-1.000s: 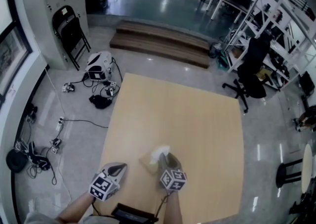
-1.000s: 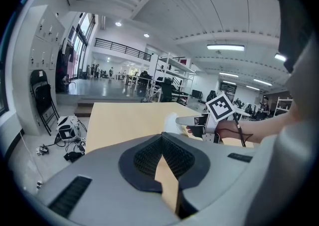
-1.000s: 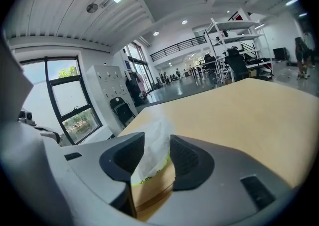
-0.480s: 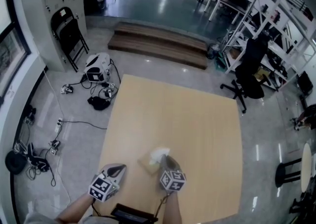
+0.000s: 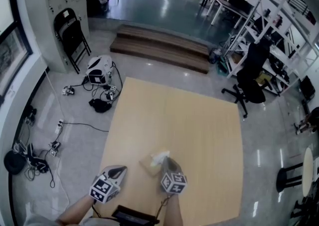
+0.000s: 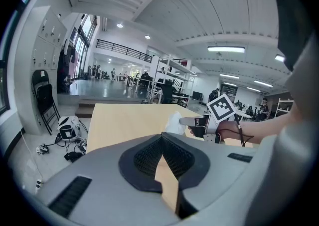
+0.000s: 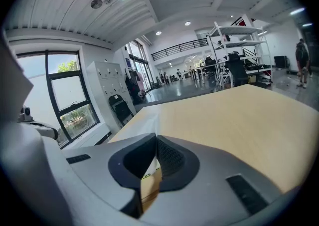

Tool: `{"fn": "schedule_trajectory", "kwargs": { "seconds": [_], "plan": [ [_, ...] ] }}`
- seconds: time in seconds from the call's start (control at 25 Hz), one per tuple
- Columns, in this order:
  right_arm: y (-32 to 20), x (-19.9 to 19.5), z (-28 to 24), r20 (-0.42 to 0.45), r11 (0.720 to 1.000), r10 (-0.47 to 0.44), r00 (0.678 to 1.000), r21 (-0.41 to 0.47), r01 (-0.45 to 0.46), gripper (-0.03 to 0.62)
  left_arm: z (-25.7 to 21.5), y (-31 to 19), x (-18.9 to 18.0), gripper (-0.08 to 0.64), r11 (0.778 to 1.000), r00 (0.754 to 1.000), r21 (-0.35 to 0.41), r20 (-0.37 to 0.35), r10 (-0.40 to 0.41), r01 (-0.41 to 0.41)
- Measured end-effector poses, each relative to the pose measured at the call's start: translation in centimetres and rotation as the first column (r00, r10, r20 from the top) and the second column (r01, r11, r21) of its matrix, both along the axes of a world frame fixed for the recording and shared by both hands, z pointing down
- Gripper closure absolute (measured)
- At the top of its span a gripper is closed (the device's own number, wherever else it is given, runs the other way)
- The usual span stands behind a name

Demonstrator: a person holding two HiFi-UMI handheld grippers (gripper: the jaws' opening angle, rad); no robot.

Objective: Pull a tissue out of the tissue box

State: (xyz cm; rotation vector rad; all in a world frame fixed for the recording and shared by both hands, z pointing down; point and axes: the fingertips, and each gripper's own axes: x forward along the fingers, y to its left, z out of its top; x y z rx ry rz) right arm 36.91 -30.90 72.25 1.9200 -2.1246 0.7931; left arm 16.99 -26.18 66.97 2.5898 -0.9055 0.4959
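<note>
Two grippers hover near the front edge of the table (image 5: 189, 120). Our left gripper (image 5: 118, 171), off to the side, is clenched on nothing. Our right gripper (image 5: 166, 163) has just been closing its jaws and now pinches the tissue (image 5: 160, 157) standing from the tissue box (image 5: 147, 165). The grasp looks made; next we need a steady upward pull without lifting the box.

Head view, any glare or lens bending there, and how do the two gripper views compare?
Head view: strong fisheye curve, lamp glare streaks on the glossy floor, table evenly lit, tissue tiny and nearly washed out. Left gripper view: dark round vignette, ceiling light blown out. Right gripper view: same vignette, window bright.
</note>
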Motion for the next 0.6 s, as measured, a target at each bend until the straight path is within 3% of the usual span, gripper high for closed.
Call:
{"fn": "schedule_trajectory", "kwargs": {
  "seconds": [0.6],
  "plan": [
    [-0.4,0.7,-4.8,-0.030,0.995,0.028,0.999,0.093,-0.025,0.588,-0.3,1.0,-0.3,0.554,1.000,1.000,0.026,-0.020,-0.006,0.006]
  ]
}}
